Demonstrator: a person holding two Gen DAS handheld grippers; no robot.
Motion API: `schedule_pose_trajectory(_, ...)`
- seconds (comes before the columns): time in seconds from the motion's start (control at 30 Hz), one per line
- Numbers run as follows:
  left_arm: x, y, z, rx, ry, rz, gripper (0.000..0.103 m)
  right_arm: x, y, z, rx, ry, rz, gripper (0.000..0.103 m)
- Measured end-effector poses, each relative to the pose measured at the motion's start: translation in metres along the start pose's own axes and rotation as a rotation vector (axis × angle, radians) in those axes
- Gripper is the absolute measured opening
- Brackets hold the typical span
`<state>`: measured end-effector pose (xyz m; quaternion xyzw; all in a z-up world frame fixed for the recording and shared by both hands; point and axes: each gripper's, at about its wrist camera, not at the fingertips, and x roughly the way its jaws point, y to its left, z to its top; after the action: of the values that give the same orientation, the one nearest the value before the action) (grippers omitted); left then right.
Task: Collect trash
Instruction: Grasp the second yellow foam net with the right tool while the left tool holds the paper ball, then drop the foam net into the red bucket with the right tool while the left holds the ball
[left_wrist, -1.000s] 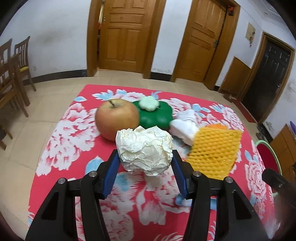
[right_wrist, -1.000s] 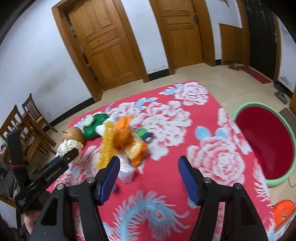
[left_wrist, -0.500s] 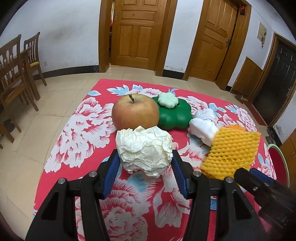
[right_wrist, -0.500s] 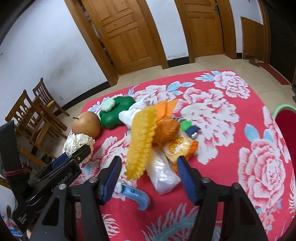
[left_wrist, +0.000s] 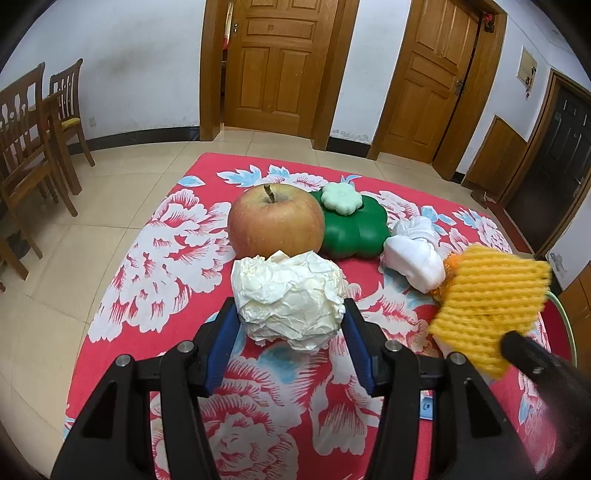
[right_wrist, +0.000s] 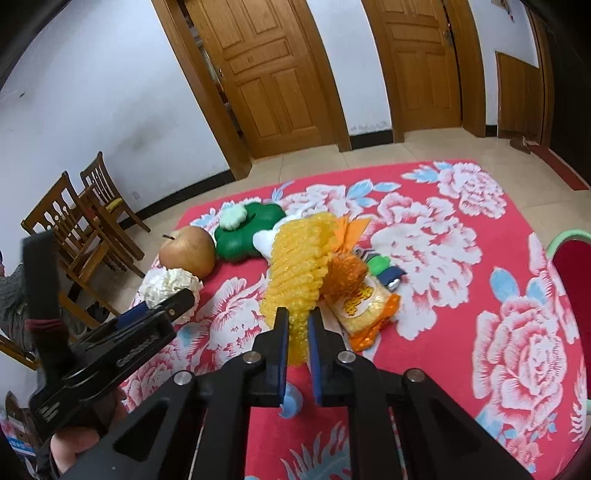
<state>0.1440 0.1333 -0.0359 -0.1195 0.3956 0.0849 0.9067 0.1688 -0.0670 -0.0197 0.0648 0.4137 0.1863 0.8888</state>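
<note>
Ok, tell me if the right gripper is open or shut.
Shut: the right gripper pinches the yellow foam net between its narrowed fingers.

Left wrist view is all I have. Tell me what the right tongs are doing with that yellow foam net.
Observer: The right tongs are shut on the yellow foam net, gripping its lower end.
Operator: Report what lies behind the net; it blocks my view.
Observer: An orange mesh bag and a snack packet lie right beside it on the tablecloth.
Operator: Give me the bin.
Observer: A red basin with a green rim sits off the table's right edge.
Operator: Confirm my grip from outside.
Observer: The left tongs hold the crumpled paper ball near the apple.
</note>
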Motion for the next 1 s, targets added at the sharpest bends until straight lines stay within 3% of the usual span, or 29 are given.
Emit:
schedule_pose_trajectory(0.43,-0.004,-0.007,-0.001,0.023,-0.015,-0.014,0.056,-0.075,-0.024,-0.003,0.015,-0.152,-0.030,0.012)
schedule_pose_trajectory(1.0,-0.044,-0.051,-0.003,0.124,-0.073,-0.077,0.056,-0.154,-0.116,-0.025,0.192,-0.285,-0.185,0.012)
